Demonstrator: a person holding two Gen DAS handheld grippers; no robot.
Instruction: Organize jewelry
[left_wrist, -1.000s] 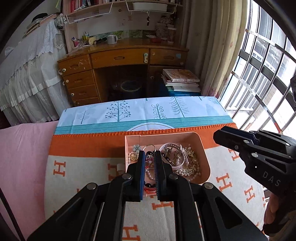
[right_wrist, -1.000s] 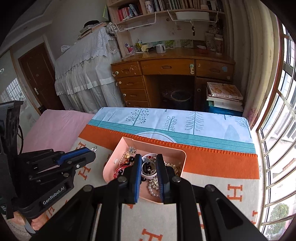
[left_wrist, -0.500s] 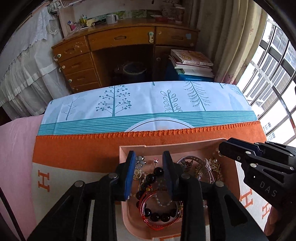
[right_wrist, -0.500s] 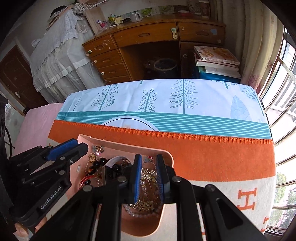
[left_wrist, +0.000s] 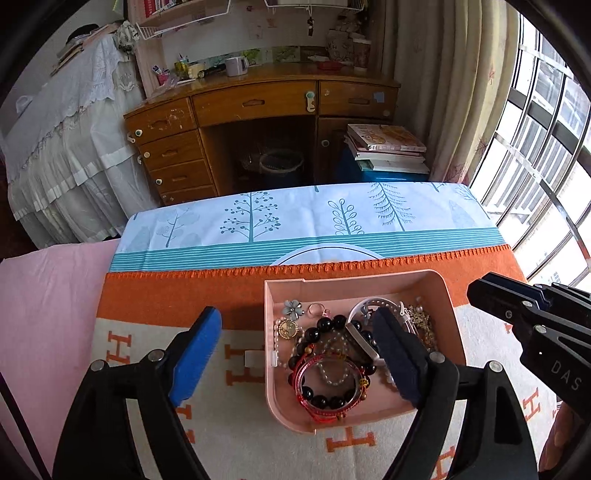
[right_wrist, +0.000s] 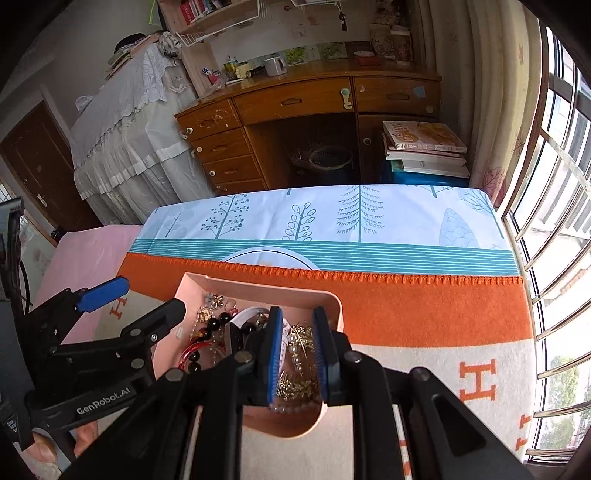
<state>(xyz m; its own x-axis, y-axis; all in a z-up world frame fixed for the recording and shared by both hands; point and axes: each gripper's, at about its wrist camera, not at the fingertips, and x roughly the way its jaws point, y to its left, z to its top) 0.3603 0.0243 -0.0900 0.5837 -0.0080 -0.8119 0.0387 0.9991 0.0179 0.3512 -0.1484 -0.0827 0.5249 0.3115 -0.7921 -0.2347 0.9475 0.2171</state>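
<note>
A pink tray of tangled jewelry sits on an orange and cream blanket. It holds a black bead bracelet, red bangles, a white watch band and gold chains. My left gripper is open wide, its jaws straddling the tray's left wall, one finger outside and one over the jewelry. My right gripper hovers over the gold chains in the tray, jaws slightly apart and empty.
A blue tree-print cloth covers the far part of the bed. A wooden desk, stacked books and a bin stand beyond. A barred window is on the right.
My left gripper has opened from nearly shut to wide and now straddles the tray wall. My right gripper has opened slightly over the gold chains.
</note>
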